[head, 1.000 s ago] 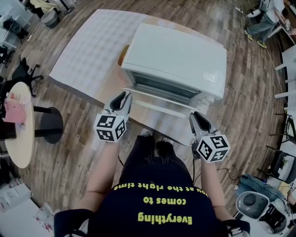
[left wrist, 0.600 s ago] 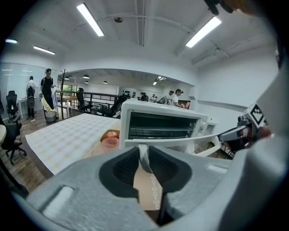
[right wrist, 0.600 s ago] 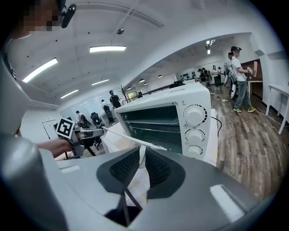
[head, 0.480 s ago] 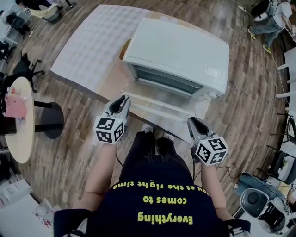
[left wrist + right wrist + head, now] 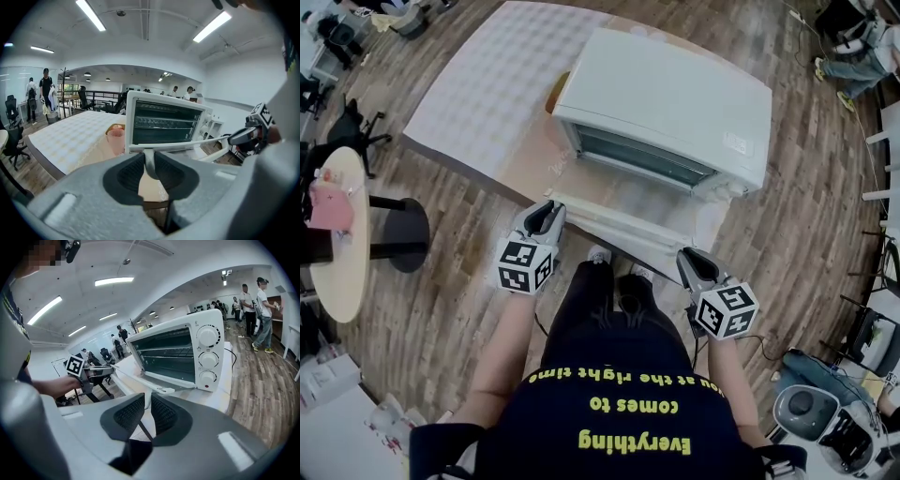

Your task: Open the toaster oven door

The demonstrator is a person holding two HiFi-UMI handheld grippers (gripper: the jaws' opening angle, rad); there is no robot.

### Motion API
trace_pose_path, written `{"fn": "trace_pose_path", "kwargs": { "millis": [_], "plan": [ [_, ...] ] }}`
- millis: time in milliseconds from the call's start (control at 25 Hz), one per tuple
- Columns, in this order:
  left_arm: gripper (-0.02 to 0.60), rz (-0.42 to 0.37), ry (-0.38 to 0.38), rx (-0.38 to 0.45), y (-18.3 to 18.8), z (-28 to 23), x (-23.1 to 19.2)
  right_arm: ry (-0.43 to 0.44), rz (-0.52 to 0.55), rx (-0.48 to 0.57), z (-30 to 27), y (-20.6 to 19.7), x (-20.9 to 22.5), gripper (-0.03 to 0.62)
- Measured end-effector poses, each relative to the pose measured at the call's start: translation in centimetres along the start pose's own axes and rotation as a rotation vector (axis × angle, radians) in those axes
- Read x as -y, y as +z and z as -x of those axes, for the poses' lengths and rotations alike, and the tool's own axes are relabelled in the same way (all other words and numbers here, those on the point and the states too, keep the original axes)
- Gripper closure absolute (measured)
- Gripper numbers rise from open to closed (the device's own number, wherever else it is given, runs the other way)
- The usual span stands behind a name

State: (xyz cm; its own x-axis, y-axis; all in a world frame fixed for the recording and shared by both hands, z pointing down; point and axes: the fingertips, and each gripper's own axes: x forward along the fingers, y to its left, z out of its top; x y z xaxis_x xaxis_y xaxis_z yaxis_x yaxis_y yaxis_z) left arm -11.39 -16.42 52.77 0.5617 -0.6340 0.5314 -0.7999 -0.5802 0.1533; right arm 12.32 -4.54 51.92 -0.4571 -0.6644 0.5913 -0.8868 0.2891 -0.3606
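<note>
The left gripper [image 5: 546,208] and right gripper [image 5: 686,258] each pinch one end of the long white door handle [image 5: 614,223] between their fingers. Beyond them, the boxy white toaster oven [image 5: 675,94] stands open.

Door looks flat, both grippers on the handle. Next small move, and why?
Probably open both sets of fingers and back off. The door lies roughly flat in front of the toaster oven, cavity exposed. The left gripper and right gripper clamp the ends of the door handle; little seems left to pull.

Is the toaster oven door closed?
No, the toaster oven door lies folded down in front of the open cavity.
</note>
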Motion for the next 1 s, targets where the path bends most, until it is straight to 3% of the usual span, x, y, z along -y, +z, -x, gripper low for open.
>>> {"fn": "trace_pose_path", "kwargs": {
  "millis": [560, 800, 920, 1000],
  "plan": [
    [0.508, 0.026, -0.004, -0.105, -4.7, -0.3, -0.3, 0.066, -0.022, -0.137, -1.1, -4.8, -0.1, 0.516],
    [0.506, 0.013, -0.007, -0.127, -6.6, -0.7, -0.3, 0.033, -0.016, -0.203, -0.7, -6.6, 1.3, 0.511],
    [0.506, 0.005, -0.006, -0.125, -7.1, -0.7, -0.4, 0.063, -0.066, -0.192, -0.7, -6.6, 1.4, 0.492],
    [0.506, 0.003, -0.005, -0.121, -7.3, -0.7, -0.4, 0.120, -0.161, -0.161, -0.8, -6.4, 1.0, 0.431]
  ]
}}
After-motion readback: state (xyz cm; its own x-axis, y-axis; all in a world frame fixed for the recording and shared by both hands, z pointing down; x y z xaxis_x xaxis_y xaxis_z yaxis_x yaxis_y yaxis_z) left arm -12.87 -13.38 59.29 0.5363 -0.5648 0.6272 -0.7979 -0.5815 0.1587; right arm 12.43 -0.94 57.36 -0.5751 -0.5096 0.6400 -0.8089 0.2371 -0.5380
